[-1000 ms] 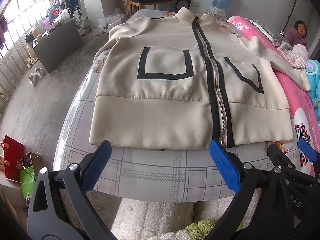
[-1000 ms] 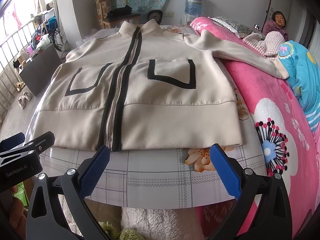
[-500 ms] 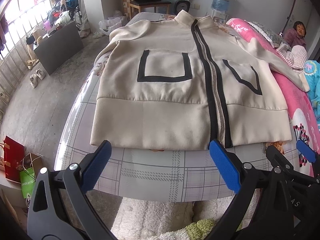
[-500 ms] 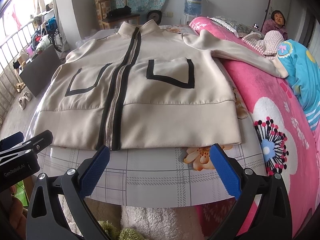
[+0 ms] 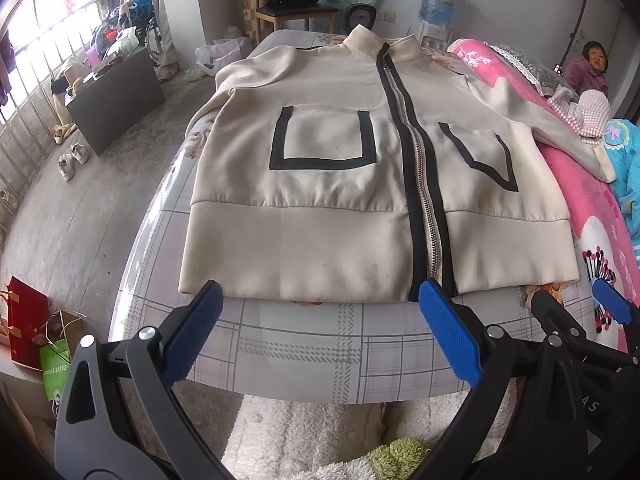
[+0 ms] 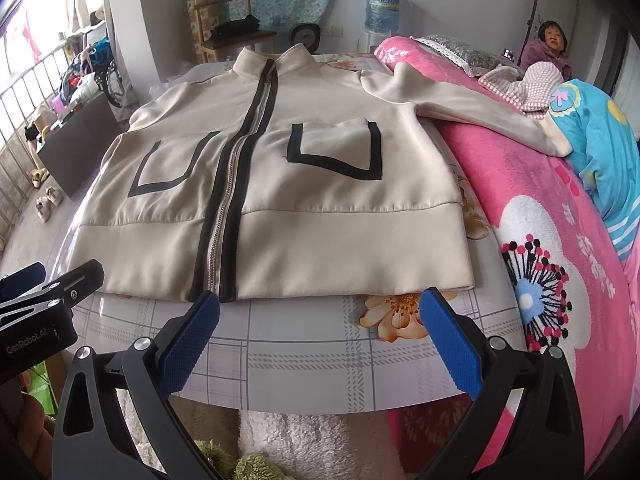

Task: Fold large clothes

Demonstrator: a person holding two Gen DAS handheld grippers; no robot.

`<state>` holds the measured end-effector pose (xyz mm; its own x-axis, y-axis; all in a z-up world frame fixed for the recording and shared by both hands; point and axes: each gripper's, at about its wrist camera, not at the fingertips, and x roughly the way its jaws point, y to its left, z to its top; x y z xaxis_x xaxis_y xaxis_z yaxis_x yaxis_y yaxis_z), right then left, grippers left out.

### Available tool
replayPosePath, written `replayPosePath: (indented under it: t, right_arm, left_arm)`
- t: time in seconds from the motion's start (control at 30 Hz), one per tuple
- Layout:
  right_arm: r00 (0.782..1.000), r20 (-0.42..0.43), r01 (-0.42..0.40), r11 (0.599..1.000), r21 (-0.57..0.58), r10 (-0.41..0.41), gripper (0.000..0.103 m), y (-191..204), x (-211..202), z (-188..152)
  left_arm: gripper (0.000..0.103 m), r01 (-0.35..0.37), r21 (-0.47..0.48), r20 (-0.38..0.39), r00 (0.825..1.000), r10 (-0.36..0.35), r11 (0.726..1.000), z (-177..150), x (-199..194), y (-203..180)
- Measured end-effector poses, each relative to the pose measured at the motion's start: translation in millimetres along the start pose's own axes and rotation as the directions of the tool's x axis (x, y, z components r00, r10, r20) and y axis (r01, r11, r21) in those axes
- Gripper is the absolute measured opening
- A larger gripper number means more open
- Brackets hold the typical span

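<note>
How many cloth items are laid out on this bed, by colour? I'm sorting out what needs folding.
Beige: 1, the zip-up jacket, spread flat.
Pink: 1, the flowered blanket.
Blue: 1, the bedding at the far right.
Pink-and-white checked: 1, a small garment.
Total: 4.
Neither the left hand-held gripper nor the right hand-held gripper holds any.

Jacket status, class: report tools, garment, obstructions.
Left tool open, right tool open, both empty. Jacket flat, zipped, unfolded. One sleeve draped over pink blanket.
</note>
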<state>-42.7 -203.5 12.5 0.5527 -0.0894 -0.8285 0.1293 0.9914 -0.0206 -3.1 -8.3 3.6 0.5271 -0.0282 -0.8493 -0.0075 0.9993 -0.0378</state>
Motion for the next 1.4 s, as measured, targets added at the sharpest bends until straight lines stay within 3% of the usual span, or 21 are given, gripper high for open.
replayPosePath:
  t: [1.07, 1.4]
  right_arm:
    - [1.0, 0.009, 0.008, 1.0, -0.003, -0.008, 0.098, 1.3, 0.0, 6.5]
    - [1.0, 0.0, 0.015, 1.0, -0.003, -0.015, 0.098, 4.3, 11.6, 16.5]
  left_arm:
    - [0.095, 0.003, -0.001, 0.001, 1.0, -0.003, 1.0, 4.7, -4.8, -0.2]
    - [0.095, -0.001, -0.008, -0.025, 1.0, 0.0, 1.0, 15.3, 11.5, 4.6]
